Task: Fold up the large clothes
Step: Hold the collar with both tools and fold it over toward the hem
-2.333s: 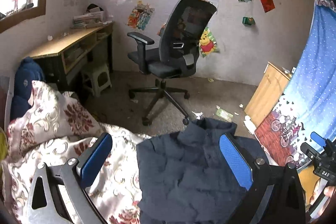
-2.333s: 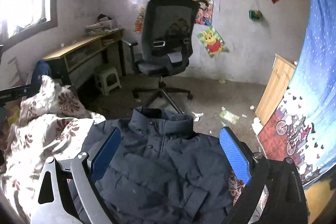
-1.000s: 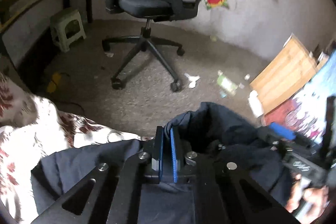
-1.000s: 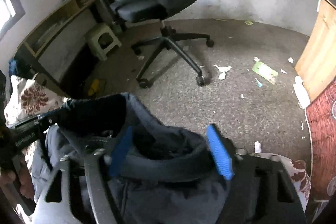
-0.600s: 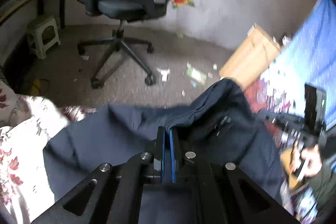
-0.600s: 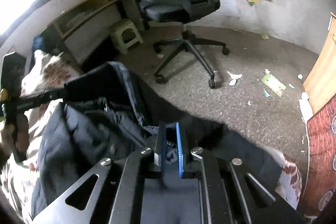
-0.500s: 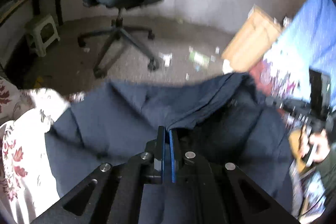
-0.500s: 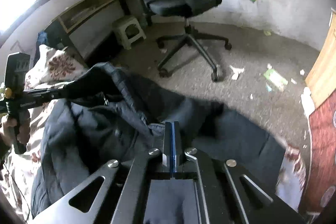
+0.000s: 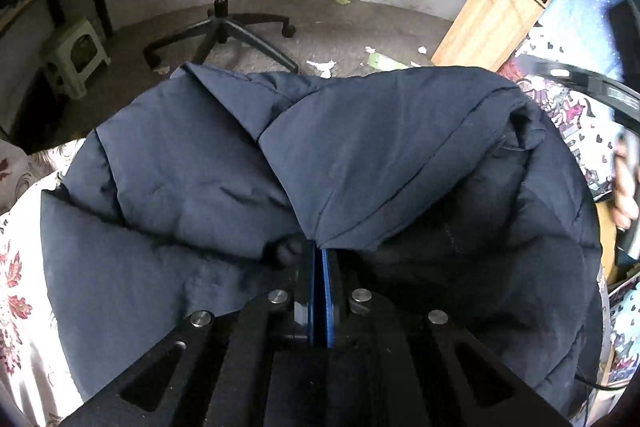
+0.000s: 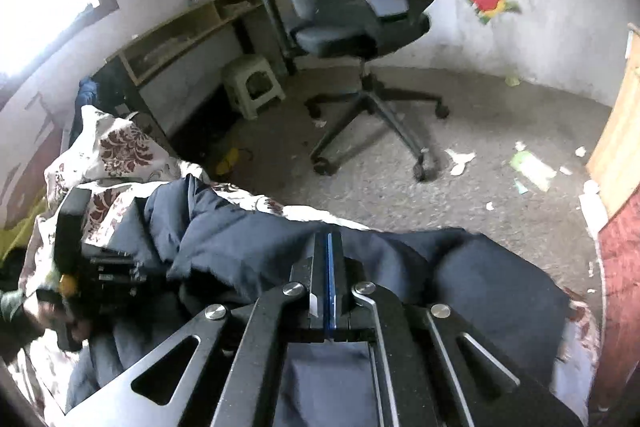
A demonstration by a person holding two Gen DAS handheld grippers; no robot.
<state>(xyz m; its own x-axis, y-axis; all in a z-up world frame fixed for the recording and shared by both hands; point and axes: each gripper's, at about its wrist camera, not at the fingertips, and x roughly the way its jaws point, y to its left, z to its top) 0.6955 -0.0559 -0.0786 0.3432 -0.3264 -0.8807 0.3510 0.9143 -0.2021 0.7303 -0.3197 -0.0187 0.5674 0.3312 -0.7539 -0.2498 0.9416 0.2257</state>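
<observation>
Across the floral bedspread point(image 9: 16, 291), sprawled and half doubled over: navy padded jacket point(image 9: 192, 187), soft, bulky, likely springy, best taken at hems or seams, left gripper point(image 9: 319, 255) pinching a fold, right gripper point(image 10: 329, 247) pressed together on fabric.

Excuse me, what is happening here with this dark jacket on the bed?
A person is folding a navy padded jacket on a bed with a floral cover, holding one hand-held gripper in each hand. The left hand-held gripper is shut on a fold of the jacket, which bunches up in front of it. The right hand-held gripper is also shut, its tips against the jacket's fabric; whether it pinches cloth I cannot tell. The jacket is rumpled, not yet folded flat.
</observation>
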